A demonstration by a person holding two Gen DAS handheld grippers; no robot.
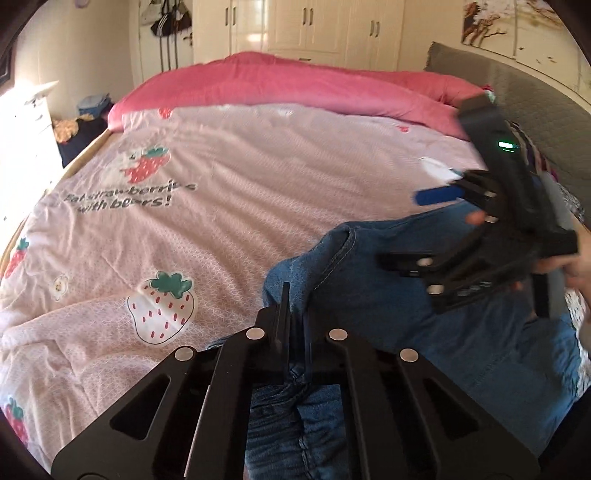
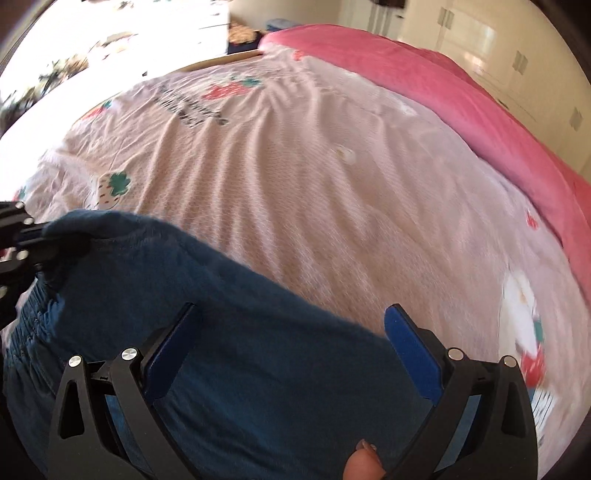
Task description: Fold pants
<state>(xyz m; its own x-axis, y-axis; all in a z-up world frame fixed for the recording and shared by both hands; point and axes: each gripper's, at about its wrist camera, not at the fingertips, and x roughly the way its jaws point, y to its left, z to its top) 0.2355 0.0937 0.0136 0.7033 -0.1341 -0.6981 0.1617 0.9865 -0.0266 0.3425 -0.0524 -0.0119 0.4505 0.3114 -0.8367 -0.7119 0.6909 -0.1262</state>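
Note:
Blue denim pants (image 1: 406, 325) lie bunched at the near right of the bed; they also fill the lower left of the right wrist view (image 2: 258, 369). My left gripper (image 1: 291, 317) is shut on a fold of the pants near the elastic waistband. It shows at the left edge of the right wrist view (image 2: 48, 243), pinching the cloth. My right gripper (image 2: 291, 332) is open, its blue pads (image 2: 410, 347) wide apart over the pants, holding nothing. In the left wrist view it hovers above the pants at the right (image 1: 439, 184).
The bed has a pale pink strawberry-print cover (image 1: 184, 221) and a rolled bright pink quilt (image 1: 295, 81) along its far side. A grey headboard (image 1: 535, 96) is at the right. White wardrobes (image 1: 314, 26) stand behind. A fingertip (image 2: 364, 461) shows at the bottom.

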